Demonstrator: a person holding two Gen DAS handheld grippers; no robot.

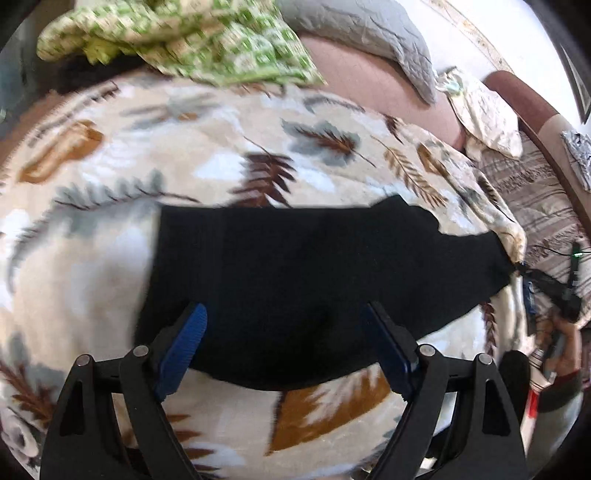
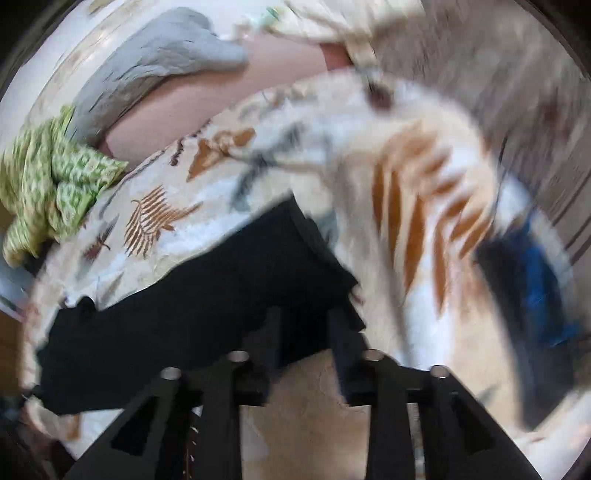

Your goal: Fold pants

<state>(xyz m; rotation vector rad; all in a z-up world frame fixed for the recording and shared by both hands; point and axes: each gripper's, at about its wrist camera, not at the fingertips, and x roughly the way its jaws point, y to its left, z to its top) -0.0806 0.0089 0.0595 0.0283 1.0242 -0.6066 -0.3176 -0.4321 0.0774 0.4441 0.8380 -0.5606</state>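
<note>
Black pants point(image 1: 314, 273) lie folded in a wide dark band on a leaf-patterned blanket point(image 1: 221, 147). My left gripper point(image 1: 286, 317) is open, its blue pads over the near edge of the pants and holding nothing. At the far right of the left wrist view my right gripper point(image 1: 532, 280) is at the end of the pants. In the blurred right wrist view the pants point(image 2: 221, 295) run to the left, and my right gripper point(image 2: 304, 314) has its jaws a little apart at their near edge; whether it pinches cloth is unclear.
A green patterned cloth point(image 1: 192, 40) and a grey quilted pillow point(image 1: 369, 33) lie at the back of the bed. A striped cover point(image 1: 535, 192) lies to the right. A blue and black thing point(image 2: 532, 273) shows blurred at the right.
</note>
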